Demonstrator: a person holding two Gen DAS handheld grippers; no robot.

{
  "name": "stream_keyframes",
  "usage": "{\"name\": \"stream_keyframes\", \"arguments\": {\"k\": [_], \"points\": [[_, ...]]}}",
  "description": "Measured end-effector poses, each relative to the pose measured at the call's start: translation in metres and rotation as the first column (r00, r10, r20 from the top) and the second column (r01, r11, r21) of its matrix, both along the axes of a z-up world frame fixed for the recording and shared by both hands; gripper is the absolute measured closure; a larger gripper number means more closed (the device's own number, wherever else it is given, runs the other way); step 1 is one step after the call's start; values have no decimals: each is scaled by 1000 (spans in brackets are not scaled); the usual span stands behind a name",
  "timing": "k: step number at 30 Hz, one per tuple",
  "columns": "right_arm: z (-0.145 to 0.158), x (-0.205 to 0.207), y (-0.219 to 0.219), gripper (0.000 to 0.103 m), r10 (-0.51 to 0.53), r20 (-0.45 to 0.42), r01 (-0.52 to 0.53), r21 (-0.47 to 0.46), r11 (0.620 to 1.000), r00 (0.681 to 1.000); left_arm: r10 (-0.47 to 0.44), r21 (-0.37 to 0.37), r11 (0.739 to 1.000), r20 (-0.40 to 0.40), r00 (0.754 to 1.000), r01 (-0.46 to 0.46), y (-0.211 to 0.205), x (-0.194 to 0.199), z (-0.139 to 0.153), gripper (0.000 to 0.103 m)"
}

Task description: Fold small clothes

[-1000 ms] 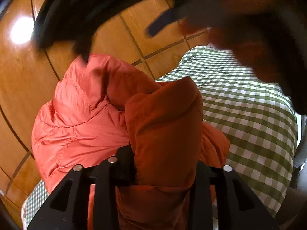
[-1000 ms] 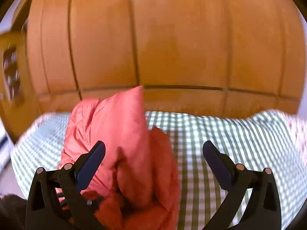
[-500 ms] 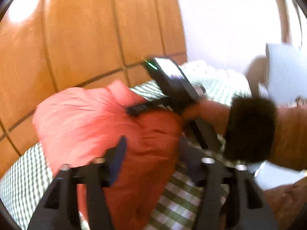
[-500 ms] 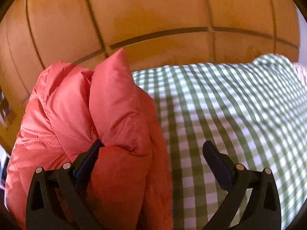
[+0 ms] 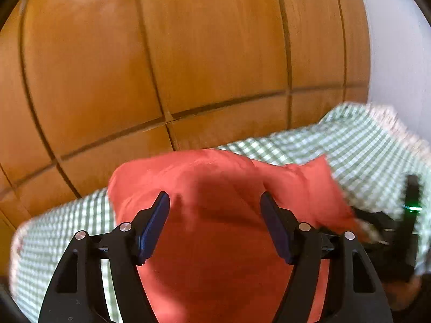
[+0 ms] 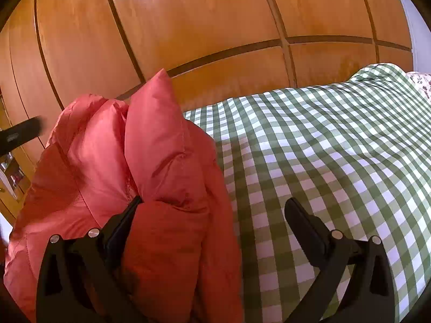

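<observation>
A puffy red jacket (image 5: 229, 177) lies bunched on the green checked bed cover (image 5: 363, 140). My left gripper (image 5: 214, 197) hovers above it with its jaws opening. The jacket shows in the gap behind them, and the pads do not press on it. In the right wrist view the jacket (image 6: 94, 161) fills the left side, with one fold standing up. My right gripper (image 6: 214, 200) stands wide open low over the cover (image 6: 323, 148). Its left finger rests against the jacket's fold, and its right finger hangs over bare cloth.
Orange wooden wardrobe panels (image 6: 215, 13) rise close behind the bed. The checked cover stretches away to the right of the jacket. A floral fabric (image 6: 423, 80) shows at the far right edge. A white wall (image 5: 398, 53) stands to the right of the panels.
My left gripper let go of the jacket fold, opened, and pulled back and up. My right gripper came down beside the jacket and stayed open.
</observation>
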State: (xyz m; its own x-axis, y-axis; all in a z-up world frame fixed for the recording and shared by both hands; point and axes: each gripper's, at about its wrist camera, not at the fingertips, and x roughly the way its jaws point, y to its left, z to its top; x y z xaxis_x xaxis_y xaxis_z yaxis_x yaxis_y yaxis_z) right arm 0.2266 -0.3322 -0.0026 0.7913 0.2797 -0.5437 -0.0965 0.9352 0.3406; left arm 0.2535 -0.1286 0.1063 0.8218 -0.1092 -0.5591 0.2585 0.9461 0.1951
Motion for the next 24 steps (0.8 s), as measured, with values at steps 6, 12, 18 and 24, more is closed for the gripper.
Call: {"name": "stream_keyframes", "arguments": {"k": [6,12,18,24], "points": [[-8,4,-12,2,-43,-31,45,59,997,999,68,113,992,-130,989,-53,-30,41,-60,30],[11,3,-10,2,-72,-83,68,-46,997,994,76,132,989,-100,992,-62,-35,36,-70,29],[95,-31,-5,2,-243,56,247,-89,965,968,81,101,992,-91,993,-72,-32,37,-81,29],[105,-9,30,2,-245,90,255,-128,958,965,79,72,995,-93,993,-73,-28,34,-79,29]]}}
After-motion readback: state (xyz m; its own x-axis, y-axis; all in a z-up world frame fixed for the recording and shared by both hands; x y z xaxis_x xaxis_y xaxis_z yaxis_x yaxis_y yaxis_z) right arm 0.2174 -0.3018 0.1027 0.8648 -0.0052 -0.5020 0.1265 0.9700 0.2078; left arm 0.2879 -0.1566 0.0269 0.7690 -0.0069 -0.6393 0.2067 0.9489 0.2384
